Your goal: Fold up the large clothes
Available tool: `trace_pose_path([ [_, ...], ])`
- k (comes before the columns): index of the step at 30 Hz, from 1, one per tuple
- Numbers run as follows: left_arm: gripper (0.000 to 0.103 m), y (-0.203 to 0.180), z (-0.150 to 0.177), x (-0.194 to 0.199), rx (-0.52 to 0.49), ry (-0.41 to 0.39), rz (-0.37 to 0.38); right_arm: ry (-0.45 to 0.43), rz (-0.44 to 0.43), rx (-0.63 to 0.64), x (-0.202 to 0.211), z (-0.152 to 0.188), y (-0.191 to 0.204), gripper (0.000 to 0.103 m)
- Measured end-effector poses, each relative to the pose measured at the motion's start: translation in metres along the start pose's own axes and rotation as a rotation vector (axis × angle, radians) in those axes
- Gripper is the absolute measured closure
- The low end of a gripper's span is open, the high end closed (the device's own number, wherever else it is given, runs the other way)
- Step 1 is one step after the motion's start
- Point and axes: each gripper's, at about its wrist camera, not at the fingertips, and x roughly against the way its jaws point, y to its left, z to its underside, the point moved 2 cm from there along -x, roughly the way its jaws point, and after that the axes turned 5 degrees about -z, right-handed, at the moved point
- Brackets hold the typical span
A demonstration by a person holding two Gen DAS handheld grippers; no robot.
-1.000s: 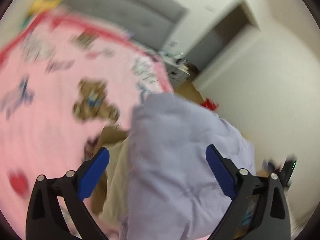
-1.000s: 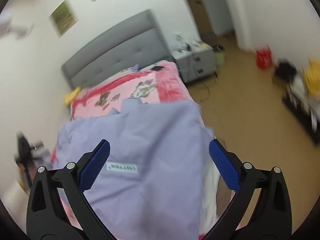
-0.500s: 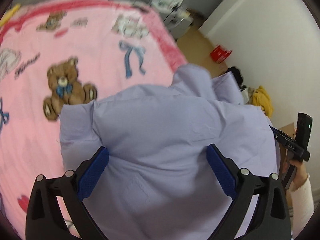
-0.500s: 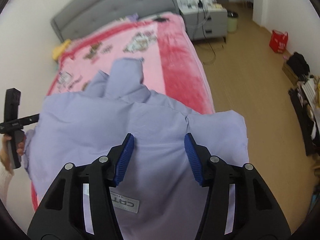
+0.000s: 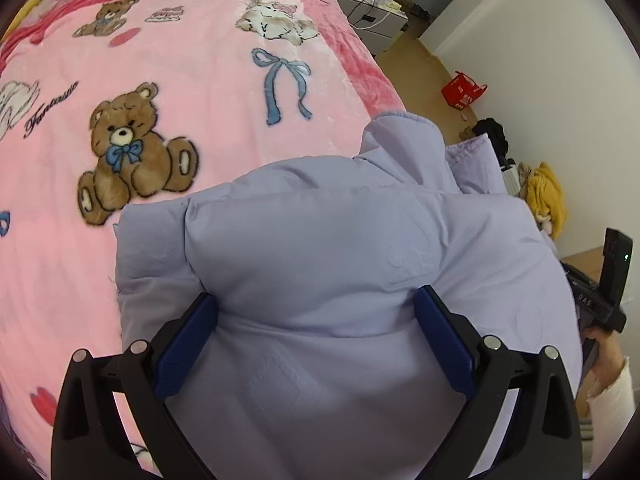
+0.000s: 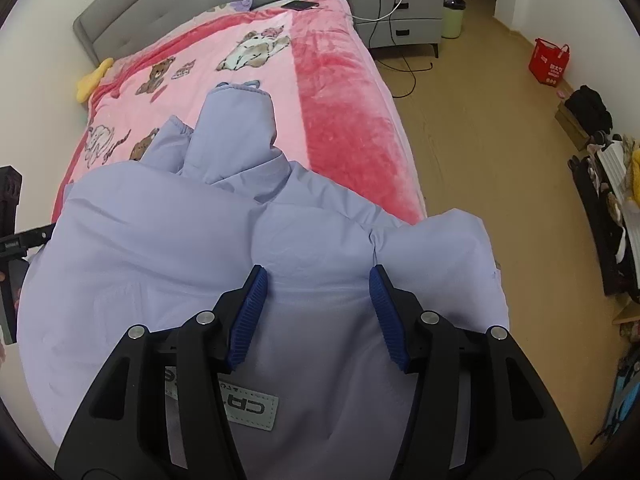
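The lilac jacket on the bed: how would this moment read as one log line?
task: fold large clothes | lilac jacket spread on pink blanket | left gripper open over it | right gripper open over it | no grasp

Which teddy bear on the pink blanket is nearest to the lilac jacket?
The large bear with the blue bow, just beyond the jacket edge. The other bear is smaller and lies far up the blanket.

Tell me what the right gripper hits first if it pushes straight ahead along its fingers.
Most likely the lilac puffer jacket: it fills the space ahead of the open right gripper. Depth is unclear.
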Motion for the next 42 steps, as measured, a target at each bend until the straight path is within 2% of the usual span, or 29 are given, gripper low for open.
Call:
trace_pose_path([
  [2,0.006,-0.001,0.002,0.001,-0.014,-0.006,-0.012,-0.013,0.005,0.006,0.001,0.001,0.002,0.052],
  [4,0.006,-0.003,0.005,0.007,-0.032,-0.024,-0.029,-0.065,0.017,0.048,0.011,0.006,0.009,0.05],
  [5,0.006,-0.006,0.007,0.017,-0.065,-0.051,-0.047,-0.082,0.019,0.073,0.018,0.007,0.012,0.046],
  [6,0.006,-0.009,0.009,0.025,-0.083,-0.073,-0.055,-0.106,0.013,0.087,0.031,0.009,0.016,0.039],
  [7,0.006,-0.011,0.011,0.039,-0.1,-0.119,-0.057,-0.137,0.006,0.088,0.044,0.011,0.019,0.018],
  [8,0.006,-0.012,0.014,0.051,-0.11,-0.161,-0.053,-0.194,-0.014,0.1,0.06,0.017,0.022,0.009],
  [10,0.006,-0.011,0.028,0.086,-0.124,-0.298,-0.039,-0.342,-0.06,0.148,0.095,0.035,0.029,0.008],
  [12,0.005,-0.007,0.049,0.116,-0.099,-0.427,-0.045,-0.433,-0.067,0.203,0.12,0.059,0.04,0.008],
  [15,0.005,-0.003,0.084,0.129,-0.073,-0.491,-0.105,-0.476,-0.037,0.299,0.134,0.099,0.056,0.008],
  [18,0.005,-0.001,0.111,0.115,-0.086,-0.472,-0.163,-0.446,-0.06,0.325,0.123,0.12,0.062,0.008],
  [20,0.005,0.005,0.118,0.094,-0.059,-0.409,-0.165,-0.357,-0.046,0.3,0.101,0.124,0.062,0.008],
  [21,0.005,0.009,0.12,0.079,-0.037,-0.357,-0.163,-0.318,-0.041,0.282,0.088,0.124,0.059,0.008],
  [23,0.005,0.011,0.12,0.063,-0.019,-0.311,-0.151,-0.294,-0.049,0.262,0.077,0.123,0.055,0.008],
  [27,0.004,0.009,0.116,0.053,-0.033,-0.283,-0.166,-0.205,-0.029,0.249,0.054,0.116,0.052,0.008],
  [32,0.004,0.005,0.115,0.048,-0.033,-0.231,-0.185,-0.15,-0.028,0.234,0.047,0.112,0.051,0.008],
  [36,0.005,-0.008,0.124,0.061,-0.036,-0.22,-0.25,-0.161,0.003,0.23,0.06,0.113,0.059,0.008],
  [39,0.005,-0.015,0.132,0.079,-0.011,-0.222,-0.239,-0.23,0.055,0.229,0.091,0.118,0.073,0.008],
  [42,0.005,-0.031,0.146,0.103,0.013,-0.224,-0.188,-0.323,0.115,0.248,0.12,0.126,0.086,0.008],
])
